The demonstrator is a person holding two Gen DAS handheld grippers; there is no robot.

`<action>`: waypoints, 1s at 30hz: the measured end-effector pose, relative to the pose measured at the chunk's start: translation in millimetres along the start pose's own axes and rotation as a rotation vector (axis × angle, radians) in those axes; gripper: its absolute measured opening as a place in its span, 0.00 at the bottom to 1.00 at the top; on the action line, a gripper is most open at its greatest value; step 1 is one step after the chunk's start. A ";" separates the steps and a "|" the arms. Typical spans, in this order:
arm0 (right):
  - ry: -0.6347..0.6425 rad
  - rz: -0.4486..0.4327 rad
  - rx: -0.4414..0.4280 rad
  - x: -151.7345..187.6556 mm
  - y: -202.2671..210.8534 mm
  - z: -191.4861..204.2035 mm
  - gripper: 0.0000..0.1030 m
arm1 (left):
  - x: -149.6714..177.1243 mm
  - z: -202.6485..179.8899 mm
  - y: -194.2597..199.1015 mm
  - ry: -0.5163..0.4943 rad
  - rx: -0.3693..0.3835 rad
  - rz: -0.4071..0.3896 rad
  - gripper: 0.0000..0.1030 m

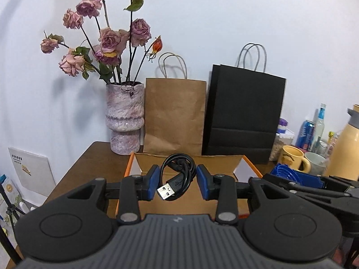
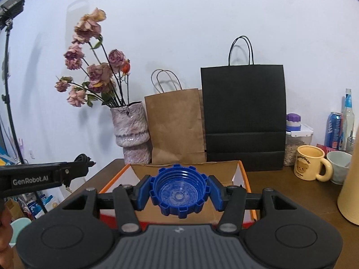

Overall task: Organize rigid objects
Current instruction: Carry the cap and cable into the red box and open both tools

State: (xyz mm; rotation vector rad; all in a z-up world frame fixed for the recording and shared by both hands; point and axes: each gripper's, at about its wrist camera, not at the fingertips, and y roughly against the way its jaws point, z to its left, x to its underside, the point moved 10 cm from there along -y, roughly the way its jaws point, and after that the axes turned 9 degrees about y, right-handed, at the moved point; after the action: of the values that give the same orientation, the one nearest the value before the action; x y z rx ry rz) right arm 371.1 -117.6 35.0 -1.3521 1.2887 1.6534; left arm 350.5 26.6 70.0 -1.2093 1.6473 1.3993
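A coiled black USB cable (image 1: 177, 177) hangs between the blue pads of my left gripper (image 1: 178, 176), which is shut on it, its plug end pointing toward the camera. My right gripper (image 2: 179, 190) is shut on a blue ribbed screw cap (image 2: 179, 194), whose hollow side faces the camera. Both are held in the air over the near side of an open cardboard box (image 2: 243, 174) with orange edges. In the left wrist view the box (image 1: 129, 165) lies just behind the cable, and the right gripper (image 1: 314, 186) with the cap (image 1: 289, 172) shows at the right. The left gripper (image 2: 44, 177) and cable (image 2: 84, 159) enter the right wrist view from the left.
Behind the box, against the wall, stand a pink vase of dried roses (image 1: 124, 116), a brown paper bag (image 1: 175, 114) and a black paper bag (image 1: 244, 112). To the right stand a yellow mug (image 2: 310, 165), a pale cup (image 2: 338, 167), bottles, a can (image 2: 334, 130) and a tan jug (image 1: 345, 148).
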 end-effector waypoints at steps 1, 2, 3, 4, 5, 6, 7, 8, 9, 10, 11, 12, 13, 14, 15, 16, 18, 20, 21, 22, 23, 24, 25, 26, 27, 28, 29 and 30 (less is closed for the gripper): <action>-0.001 0.005 0.001 -2.3 -7.7 -0.4 0.51 | -2.5 0.9 -6.2 0.005 -0.004 0.003 0.36; -0.003 0.010 0.004 -4.1 -15.0 -0.9 0.51 | -4.9 1.5 -13.6 0.012 -0.009 0.008 0.36; -0.004 0.016 0.007 -5.6 -22.9 -1.7 0.51 | -7.2 2.1 -20.4 0.019 -0.012 0.012 0.36; -0.006 0.022 0.010 -6.8 -30.4 -2.3 0.51 | -9.4 2.7 -27.3 0.024 -0.016 0.015 0.36; -0.007 0.028 0.012 -8.1 -38.1 -3.3 0.51 | -10.6 3.2 -34.9 0.029 -0.019 0.020 0.36; -0.010 0.035 0.015 -9.0 -46.0 -4.3 0.51 | -11.3 4.1 -42.8 0.034 -0.025 0.027 0.36; -0.010 0.041 0.019 -9.7 -53.0 -5.5 0.51 | -11.9 5.1 -49.8 0.037 -0.029 0.032 0.36; -0.010 0.047 0.025 -9.8 -60.5 -6.7 0.51 | -11.7 5.3 -58.4 0.039 -0.034 0.039 0.36; -0.012 0.055 0.029 -9.6 -68.3 -7.7 0.51 | -11.1 5.7 -65.7 0.041 -0.037 0.045 0.36; -0.014 0.063 0.031 -8.7 -75.5 -9.0 0.51 | -10.1 6.2 -73.4 0.042 -0.041 0.052 0.36; -0.016 0.072 0.032 -7.4 -82.6 -10.1 0.51 | -8.6 7.2 -81.1 0.045 -0.047 0.060 0.36; -0.018 0.082 0.034 -6.0 -90.3 -12.2 0.51 | -7.0 8.6 -90.3 0.050 -0.054 0.071 0.36; -0.018 0.094 0.039 -4.2 -98.2 -14.4 0.51 | -5.4 10.0 -98.0 0.055 -0.058 0.081 0.36; -0.016 0.106 0.045 -2.0 -105.6 -17.0 0.51 | -3.6 11.8 -105.4 0.061 -0.066 0.090 0.36; -0.015 0.119 0.052 0.7 -112.7 -19.3 0.51 | -1.0 13.8 -112.3 0.065 -0.075 0.098 0.35; -0.012 0.133 0.057 3.3 -119.8 -21.4 0.51 | 1.4 15.8 -119.0 0.071 -0.080 0.105 0.35; -0.010 0.155 0.067 9.4 -131.5 -26.1 0.51 | 7.7 20.6 -132.7 0.085 -0.092 0.121 0.35; -0.013 0.171 0.078 15.9 -140.7 -30.0 0.51 | 15.0 24.8 -143.7 0.093 -0.100 0.139 0.35; -0.014 0.177 0.082 19.3 -144.0 -31.5 0.51 | 19.3 25.8 -148.3 0.094 -0.103 0.149 0.35; -0.015 0.183 0.088 22.9 -147.2 -32.5 0.51 | 22.4 26.9 -152.3 0.095 -0.106 0.156 0.35; -0.017 0.190 0.094 26.7 -150.2 -34.0 0.51 | 25.6 28.2 -155.8 0.098 -0.110 0.162 0.35; -0.018 0.198 0.100 30.5 -153.1 -35.4 0.51 | 28.7 29.7 -159.1 0.101 -0.113 0.167 0.35; -0.019 0.206 0.099 33.8 -156.0 -36.7 0.51 | 31.1 30.8 -161.7 0.104 -0.114 0.171 0.35; -0.020 0.216 0.095 37.3 -158.6 -37.1 0.51 | 33.1 32.3 -164.6 0.107 -0.116 0.176 0.35; -0.020 0.223 0.092 40.0 -160.6 -38.0 0.51 | 35.3 33.9 -167.2 0.105 -0.120 0.181 0.35; -0.020 0.229 0.091 42.2 -162.9 -38.3 0.51 | 37.1 35.9 -169.2 0.106 -0.122 0.185 0.35; -0.018 0.235 0.091 44.3 -164.7 -38.3 0.51 | 38.3 37.3 -170.4 0.108 -0.123 0.189 0.35; -0.017 0.240 0.090 45.9 -166.2 -38.2 0.51 | 39.7 38.8 -171.9 0.108 -0.125 0.193 0.35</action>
State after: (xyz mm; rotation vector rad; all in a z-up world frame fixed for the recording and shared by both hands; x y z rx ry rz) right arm 521.5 -105.5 -56.7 -1.1645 1.5456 1.7370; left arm 492.7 54.5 -37.9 -1.2413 1.8143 1.6010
